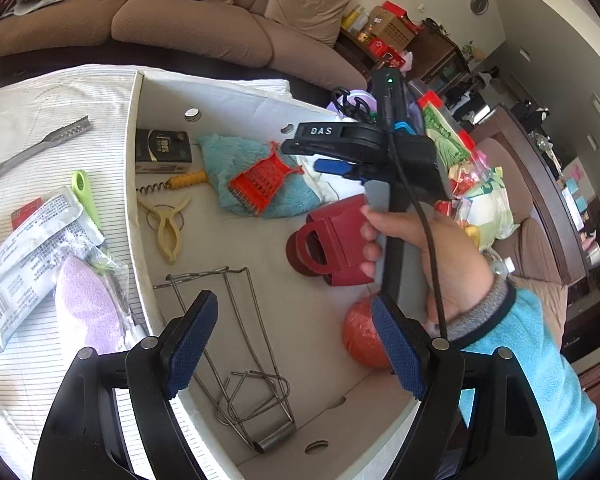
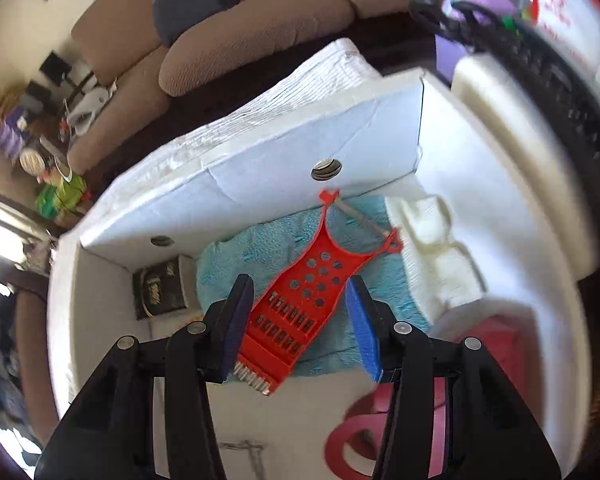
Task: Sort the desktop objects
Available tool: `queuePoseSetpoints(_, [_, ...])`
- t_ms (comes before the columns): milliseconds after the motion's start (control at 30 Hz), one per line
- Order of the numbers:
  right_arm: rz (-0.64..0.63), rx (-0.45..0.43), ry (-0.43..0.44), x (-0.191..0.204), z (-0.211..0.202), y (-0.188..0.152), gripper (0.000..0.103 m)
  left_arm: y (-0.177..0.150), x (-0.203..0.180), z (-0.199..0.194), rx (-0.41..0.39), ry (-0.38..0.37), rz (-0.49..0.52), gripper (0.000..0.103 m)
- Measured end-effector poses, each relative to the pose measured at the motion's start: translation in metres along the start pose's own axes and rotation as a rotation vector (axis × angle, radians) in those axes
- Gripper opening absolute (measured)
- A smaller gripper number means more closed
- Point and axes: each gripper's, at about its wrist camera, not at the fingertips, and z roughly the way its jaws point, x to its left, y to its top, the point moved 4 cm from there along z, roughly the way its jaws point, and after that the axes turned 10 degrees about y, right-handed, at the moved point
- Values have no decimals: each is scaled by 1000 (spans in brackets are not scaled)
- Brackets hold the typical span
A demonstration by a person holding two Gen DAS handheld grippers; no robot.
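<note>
A white cardboard box (image 1: 140,136) holds the sorted things. Inside it a red perforated slicer (image 1: 262,186) lies on a teal towel (image 1: 236,152). In the right wrist view the red slicer (image 2: 300,300) lies below and between the blue pads of my right gripper (image 2: 300,284), which is open; the right pad (image 2: 364,328) stands clear of it. A hand holds the right gripper (image 1: 312,156) above the towel. My left gripper (image 1: 292,304) is open with nothing in it, hovering over a wire rack (image 1: 236,320) on the box floor.
The box also holds a black carton (image 1: 162,152), a yellow-handled corkscrew (image 1: 180,182), a beige clip (image 1: 166,226), a dark red holder (image 1: 328,240) and an orange ball (image 1: 360,340). Left of it lie a metal tool (image 1: 36,148), green peeler (image 1: 86,196), packets (image 1: 28,248), purple sponge (image 1: 88,308).
</note>
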Motion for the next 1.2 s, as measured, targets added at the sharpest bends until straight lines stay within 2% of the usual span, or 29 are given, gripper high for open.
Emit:
queuePoseSetpoints(100, [-163, 0, -95, 16, -29, -6, 55, -2, -8, -5, -9, 28, 14, 81])
queuePoseSetpoints(200, [-278, -12, -127, 20, -71, -24, 57, -6, -19, -15, -30, 62, 36, 82])
queuePoseSetpoints(300, [-381, -47, -153, 24, -105, -42, 61, -13, -31, -29, -58, 92, 54, 93])
queuePoseSetpoints(333, [-416, -55, -157, 27, -117, -49, 64, -15, -34, -34, -69, 101, 59, 100])
queuePoseSetpoints(367, [-446, -64, -165, 29, -128, -57, 69, -18, -38, -38, -77, 116, 66, 103])
queuePoseSetpoints(467, [-518, -92, -179, 34, -158, -80, 70, -28, -49, -49, -89, 182, 100, 103])
queuePoseSetpoints(567, [-525, -108, -145, 38, -183, -100, 70, -41, -61, -64, -103, 221, 117, 103])
queuePoseSetpoints(633, [-510, -119, -116, 37, -197, -110, 73, -50, -69, -75, -115, 240, 119, 103])
queuePoseSetpoints(700, [-508, -136, -98, 36, -211, -121, 94, -59, -75, -87, -127, 254, 120, 103])
queuePoseSetpoints(767, [-510, -149, -86, 37, -225, -133, 103, -69, -80, -98, -134, 266, 119, 103])
queuePoseSetpoints(1200, [-518, -193, -16, 54, -296, -228, 103, -150, -85, -152, -184, 352, 88, 103])
